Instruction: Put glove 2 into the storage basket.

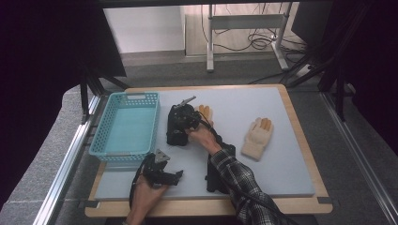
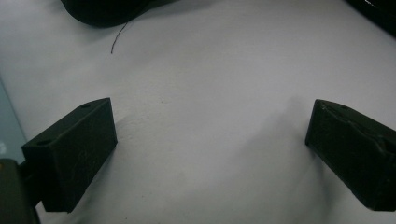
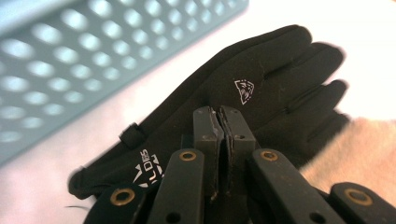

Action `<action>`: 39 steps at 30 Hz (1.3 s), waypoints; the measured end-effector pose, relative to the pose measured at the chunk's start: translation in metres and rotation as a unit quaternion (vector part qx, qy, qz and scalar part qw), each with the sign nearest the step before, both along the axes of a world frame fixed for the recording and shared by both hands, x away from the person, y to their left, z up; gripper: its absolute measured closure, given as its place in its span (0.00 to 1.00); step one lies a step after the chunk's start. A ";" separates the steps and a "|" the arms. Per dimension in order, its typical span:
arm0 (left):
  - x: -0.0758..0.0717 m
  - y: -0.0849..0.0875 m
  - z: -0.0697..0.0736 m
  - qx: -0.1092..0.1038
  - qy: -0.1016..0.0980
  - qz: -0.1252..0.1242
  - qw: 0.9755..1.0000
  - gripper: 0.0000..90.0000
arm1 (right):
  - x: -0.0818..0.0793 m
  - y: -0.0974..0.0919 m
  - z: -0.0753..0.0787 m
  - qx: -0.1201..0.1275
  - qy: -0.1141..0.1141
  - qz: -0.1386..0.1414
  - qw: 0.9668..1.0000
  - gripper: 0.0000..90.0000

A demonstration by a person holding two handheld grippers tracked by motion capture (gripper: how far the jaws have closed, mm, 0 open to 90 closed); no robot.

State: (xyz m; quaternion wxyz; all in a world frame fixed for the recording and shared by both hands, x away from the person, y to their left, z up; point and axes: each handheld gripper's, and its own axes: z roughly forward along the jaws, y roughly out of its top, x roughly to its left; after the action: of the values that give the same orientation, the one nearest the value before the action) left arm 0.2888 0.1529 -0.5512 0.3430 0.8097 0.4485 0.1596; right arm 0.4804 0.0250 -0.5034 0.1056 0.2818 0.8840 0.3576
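A black glove (image 1: 174, 136) (image 3: 261, 79) with white logos lies just right of the blue basket (image 1: 100, 140). My right gripper (image 1: 180, 125) (image 3: 218, 116) is on the back of that glove, its jaws pressed together on the fabric. The glove's fingers reach over a cream glove (image 1: 205, 112) (image 3: 359, 144). My left gripper (image 1: 177, 177) (image 2: 210, 154) hovers open over bare grey mat near the front left, with nothing between its jaws.
A second cream glove (image 1: 257, 138) lies at the mat's right. Another black glove (image 1: 215, 176) lies partly under the right forearm. The basket's perforated wall (image 3: 70, 70) is close to the held glove. The grey mat (image 1: 234, 101) covers a wooden table.
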 end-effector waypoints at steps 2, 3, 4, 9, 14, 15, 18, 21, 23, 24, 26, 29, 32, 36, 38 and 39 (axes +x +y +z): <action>0.000 0.000 0.000 0.001 0.000 0.000 1.000 0.03 | -0.005 0.002 0.007 0.007 -0.005 0.007 1.000 0.94; 0.000 0.000 0.000 0.001 0.001 0.000 1.000 0.03 | -0.006 0.002 0.010 0.012 -0.006 0.009 1.000 0.94; 0.000 0.000 0.000 0.001 0.000 0.000 1.000 0.03 | -0.009 0.003 0.015 0.017 -0.008 0.012 1.000 0.94; 0.000 0.000 0.000 0.001 0.000 0.000 1.000 0.03 | -0.017 -0.001 0.031 0.027 -0.018 0.013 0.999 0.94; 0.000 0.000 0.000 0.001 0.000 0.000 1.000 0.03 | -0.026 -0.016 0.045 0.036 -0.024 0.009 0.999 0.94; 0.000 0.000 0.000 0.001 0.000 0.000 1.000 0.03 | -0.026 -0.016 0.045 0.036 -0.024 0.009 0.999 0.94; 0.000 0.000 0.000 0.000 -0.001 0.000 1.000 0.03 | -0.034 -0.033 0.052 0.038 -0.029 0.003 0.999 0.94; 0.000 0.000 0.000 0.001 0.000 0.000 1.000 0.03 | -0.039 -0.043 0.055 0.040 -0.030 0.001 0.999 0.94; 0.000 0.000 0.000 0.001 -0.001 0.000 1.000 0.03 | -0.048 -0.054 0.058 0.043 -0.031 -0.002 0.999 0.94; 0.000 0.000 0.000 0.001 -0.001 0.000 1.000 0.03 | -0.052 -0.059 0.059 0.042 -0.032 -0.003 0.999 0.94; 0.000 0.000 0.000 0.001 -0.001 0.000 1.000 0.03 | -0.059 -0.068 0.061 0.044 -0.035 -0.004 0.998 0.94; 0.000 0.000 0.000 0.001 -0.001 0.000 1.000 0.03 | -0.070 -0.081 0.064 0.047 -0.038 -0.007 0.998 0.94; 0.000 0.000 0.000 0.001 -0.001 0.000 1.000 0.03 | -0.088 -0.102 0.065 0.047 -0.038 -0.015 0.998 0.94; 0.000 0.000 0.000 0.000 -0.002 0.002 1.000 0.03 | -0.104 -0.120 0.065 0.047 -0.041 -0.026 0.998 0.94; 0.000 0.000 0.000 -0.001 -0.002 0.002 1.000 0.03 | -0.113 -0.131 0.065 0.044 -0.044 -0.033 0.998 0.94; 0.000 0.000 0.000 -0.001 -0.002 0.002 1.000 0.03 | -0.116 -0.134 0.065 0.042 -0.046 -0.035 0.997 0.94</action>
State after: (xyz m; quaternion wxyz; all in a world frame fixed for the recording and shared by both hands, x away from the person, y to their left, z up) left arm 0.2888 0.1526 -0.5513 0.3439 0.8085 0.4495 0.1613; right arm 0.3643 -0.1088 -0.4384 0.1465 0.3003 0.8521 0.4028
